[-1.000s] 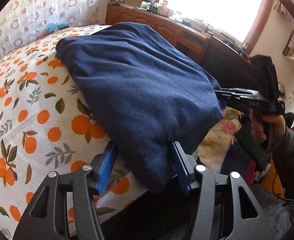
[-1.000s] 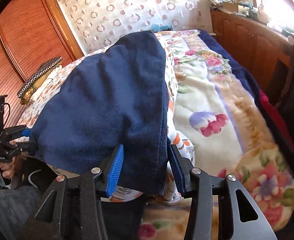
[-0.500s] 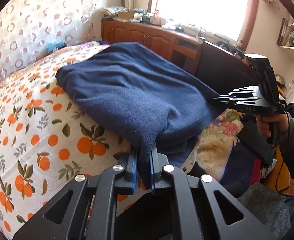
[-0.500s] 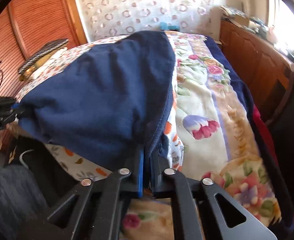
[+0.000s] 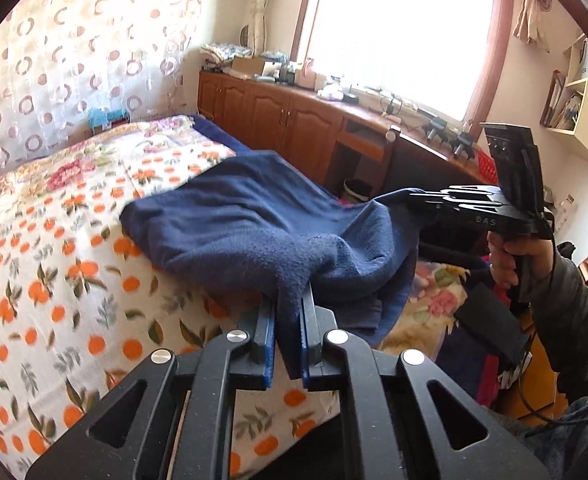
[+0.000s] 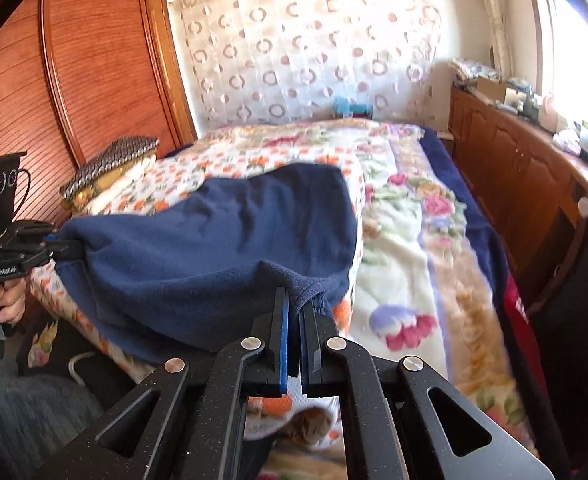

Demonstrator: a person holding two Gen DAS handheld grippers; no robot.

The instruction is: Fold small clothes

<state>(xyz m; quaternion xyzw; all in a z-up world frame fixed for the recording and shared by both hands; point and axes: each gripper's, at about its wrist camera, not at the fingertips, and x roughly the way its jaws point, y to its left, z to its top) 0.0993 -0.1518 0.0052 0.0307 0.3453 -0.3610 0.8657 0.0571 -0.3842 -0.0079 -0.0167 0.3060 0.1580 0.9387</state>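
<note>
Both tongs, left gripper [image 5: 287, 320] and right gripper [image 6: 294, 320], pinch the bunched navy fleece garment [image 5: 253, 232], sagging between them.

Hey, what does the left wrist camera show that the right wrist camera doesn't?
Only the left wrist view shows the bright window and the wall shelf. Only the right wrist view shows the wooden headboard and the beaded pillow. Both show the blue garment on the bed, with the left gripper and right gripper each shut on a near corner.
</note>
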